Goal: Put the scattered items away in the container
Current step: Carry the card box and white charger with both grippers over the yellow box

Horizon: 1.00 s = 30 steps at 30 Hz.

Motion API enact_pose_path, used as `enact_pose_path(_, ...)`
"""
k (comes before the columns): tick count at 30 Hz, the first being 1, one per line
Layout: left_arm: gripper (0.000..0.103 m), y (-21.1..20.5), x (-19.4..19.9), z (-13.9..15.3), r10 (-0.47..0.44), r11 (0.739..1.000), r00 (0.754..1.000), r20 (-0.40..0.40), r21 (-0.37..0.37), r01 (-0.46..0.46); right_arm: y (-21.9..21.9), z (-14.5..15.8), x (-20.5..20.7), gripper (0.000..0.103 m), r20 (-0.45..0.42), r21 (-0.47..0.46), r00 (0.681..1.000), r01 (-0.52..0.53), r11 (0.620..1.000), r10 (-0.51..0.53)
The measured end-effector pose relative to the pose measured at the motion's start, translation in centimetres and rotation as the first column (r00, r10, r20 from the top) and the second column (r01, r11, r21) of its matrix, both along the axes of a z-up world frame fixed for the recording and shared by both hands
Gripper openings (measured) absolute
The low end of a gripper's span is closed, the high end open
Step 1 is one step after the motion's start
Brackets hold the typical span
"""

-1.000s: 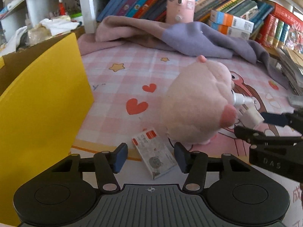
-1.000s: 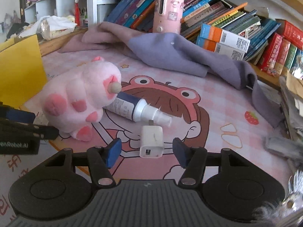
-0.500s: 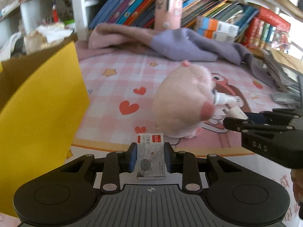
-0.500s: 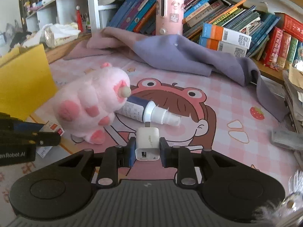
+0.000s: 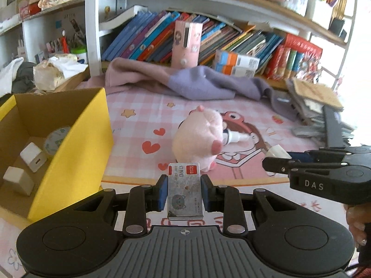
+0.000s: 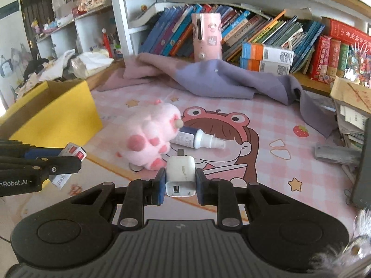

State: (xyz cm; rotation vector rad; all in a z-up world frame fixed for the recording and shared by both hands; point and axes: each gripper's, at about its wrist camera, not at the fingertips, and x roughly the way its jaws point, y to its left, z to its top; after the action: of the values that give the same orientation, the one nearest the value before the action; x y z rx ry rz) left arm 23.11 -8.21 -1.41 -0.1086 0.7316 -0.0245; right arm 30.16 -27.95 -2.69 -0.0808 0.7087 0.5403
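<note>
My left gripper (image 5: pixel 184 193) is shut on a small staple box (image 5: pixel 184 191) with a red label, held above the mat. My right gripper (image 6: pixel 180 183) is shut on a white charger plug (image 6: pixel 180 178), also lifted. The yellow cardboard box (image 5: pixel 74 153) stands open at the left, with two white blocks (image 5: pixel 32 156) and a tape roll (image 5: pixel 56 140) inside. It also shows in the right wrist view (image 6: pixel 58 115). A pink plush toy (image 6: pixel 150 139) and a white and blue spray bottle (image 6: pixel 197 139) lie on the pink mat. Each gripper shows in the other's view: the right gripper (image 5: pixel 278 159) and the left gripper (image 6: pixel 69 159).
A purple cloth (image 6: pixel 220 81) lies bunched at the back of the mat. A pink cylinder (image 6: pixel 206 39) and rows of books (image 6: pixel 278 41) stand behind it. Stacked papers and a dark flat object (image 6: pixel 361 162) sit at the right edge.
Both grippers closed on their items, the left on the staple box and the right on the charger, then rose and drew back. The yellow box's inside now shows.
</note>
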Motion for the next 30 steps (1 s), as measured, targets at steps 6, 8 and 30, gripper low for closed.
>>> enact_pose_path(6, 0.028, 0.8, -3.1, 1.7, -0.072, 0.997, 0.996, 0.047, -0.012, 0.073, 0.8, 2.2, -3.6, 0.024, 0.035, -0.021, 0.999, 0.015, 1.0, -0.015)
enact_pose_path(8, 0.028, 1.4, -4.4, 2.3, -0.103, 0.995, 0.993, 0.061, -0.009, 0.104, 1.1, 2.8, -5.0, 0.024, 0.041, -0.026, 0.999, 0.027, 0.999, -0.026)
enact_pose_path(30, 0.028, 10.0, -18.9, 3.8, -0.275, 0.961, 0.955, 0.115, 0.019, 0.274, 9.8, 4.8, -23.1, 0.024, 0.089, -0.028, 0.985, 0.152, 0.988, -0.149)
